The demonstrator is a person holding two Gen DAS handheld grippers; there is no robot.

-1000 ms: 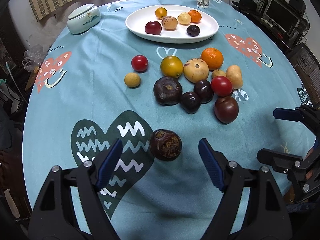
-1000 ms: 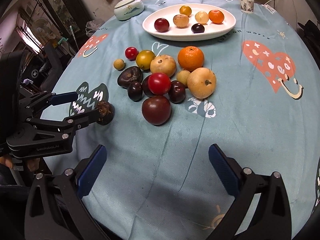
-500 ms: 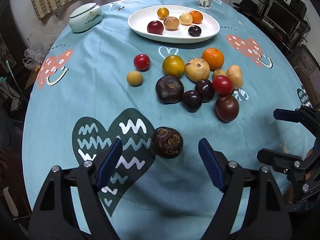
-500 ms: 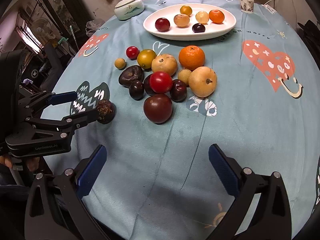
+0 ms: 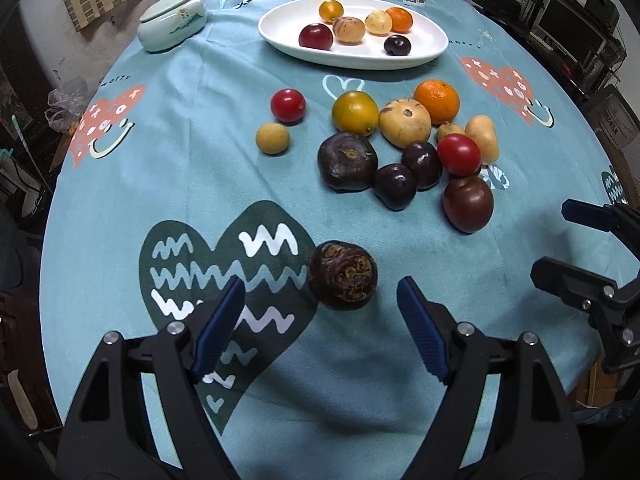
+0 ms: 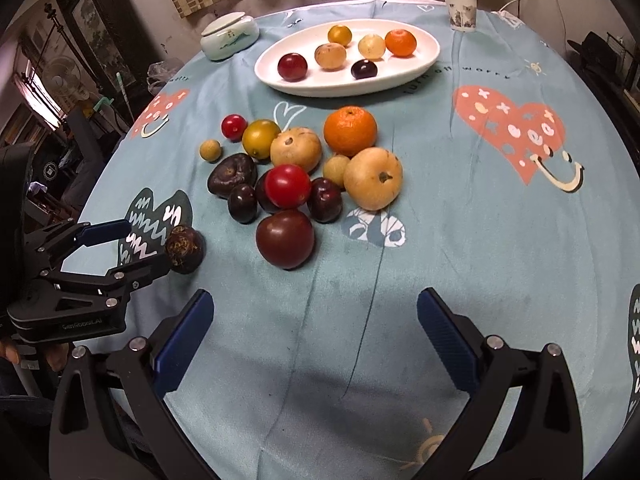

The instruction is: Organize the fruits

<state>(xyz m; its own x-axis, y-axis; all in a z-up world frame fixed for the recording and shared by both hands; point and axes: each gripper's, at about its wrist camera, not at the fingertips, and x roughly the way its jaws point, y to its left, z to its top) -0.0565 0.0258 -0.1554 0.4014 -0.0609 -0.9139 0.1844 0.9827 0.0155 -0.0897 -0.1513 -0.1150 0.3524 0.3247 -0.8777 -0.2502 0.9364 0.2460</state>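
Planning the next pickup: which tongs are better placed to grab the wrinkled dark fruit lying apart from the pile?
Left. The left tongs stand open right in front of the wrinkled dark fruit, roughly in line with the gap. The right tongs are open over bare tablecloth, well to its side.

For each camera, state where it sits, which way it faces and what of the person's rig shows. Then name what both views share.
Left wrist: sits on the left gripper, looking steeply down and forward over the table; its own open blue-padded fingers frame a wrinkled dark fruit; the right gripper shows at the right edge.
Right wrist: sits on the right gripper, same downward tilt; its open fingers frame bare tablecloth; the left gripper enters at left.
Shared: the wrinkled dark fruit, fruit pile, white plate.
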